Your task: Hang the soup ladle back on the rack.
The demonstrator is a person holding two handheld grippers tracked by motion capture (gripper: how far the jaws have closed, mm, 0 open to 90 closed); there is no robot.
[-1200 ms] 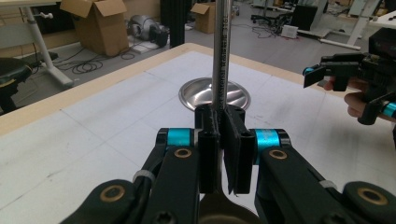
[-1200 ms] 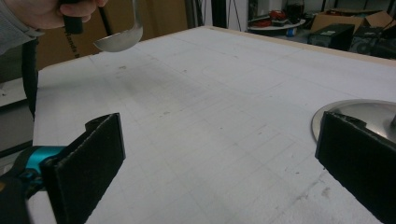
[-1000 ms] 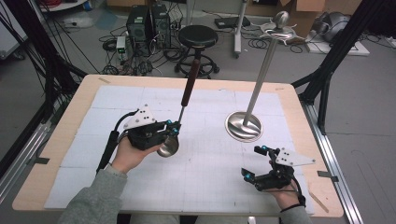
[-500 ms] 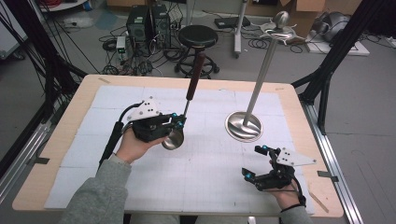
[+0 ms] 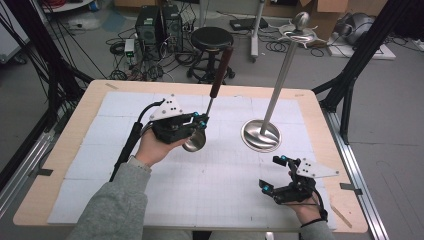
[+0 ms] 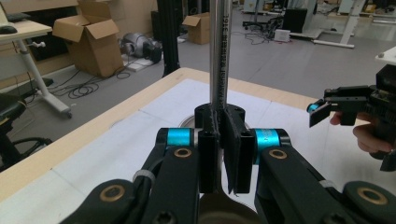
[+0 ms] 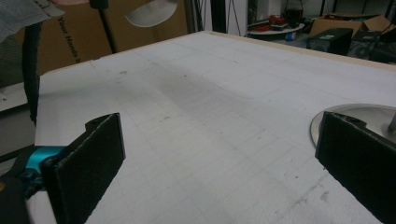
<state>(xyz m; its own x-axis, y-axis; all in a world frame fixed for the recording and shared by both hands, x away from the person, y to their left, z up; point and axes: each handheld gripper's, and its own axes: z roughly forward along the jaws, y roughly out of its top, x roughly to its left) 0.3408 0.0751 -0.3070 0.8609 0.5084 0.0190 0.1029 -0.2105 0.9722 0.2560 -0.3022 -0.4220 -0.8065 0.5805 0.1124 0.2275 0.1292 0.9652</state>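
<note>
Left gripper (image 5: 200, 121): held in the left hand (image 5: 157, 147) over the left-centre of the table; jaws clamped on the thin metal stem of the ladle, just above its bowl; pads pressed together around the stem in the left gripper view (image 6: 219, 140); grey three-cornered plate on top, black cable trailing toward the near left

Ladle (image 5: 210, 102): lifted clear of the mat; steel bowl (image 5: 194, 141) hanging low at the jaws, near side of the gripper; dark brown handle (image 5: 221, 72) rising up and away toward the far right, tilted; bowl rim just visible at the bottom of the left gripper view (image 6: 229, 212)

Right gripper (image 5: 272, 175): held low at the near right of the table, resting on or just over the mat, cannot tell which; jaws wide apart with nothing between them; both black pads (image 7: 93, 158) spread to the edges of the right gripper view, bare mat between

Utensil stand (image 5: 261, 135): round steel base on the mat, right of centre, well apart from the ladle bowl; slim pole (image 5: 280, 75) rising to a knob with hooks at the top; base just far of the right gripper; pole straight ahead in the left gripper view (image 6: 219, 51)

Table (image 5: 65, 150): light wooden top covered by a white gridded mat (image 5: 220, 190)
</note>
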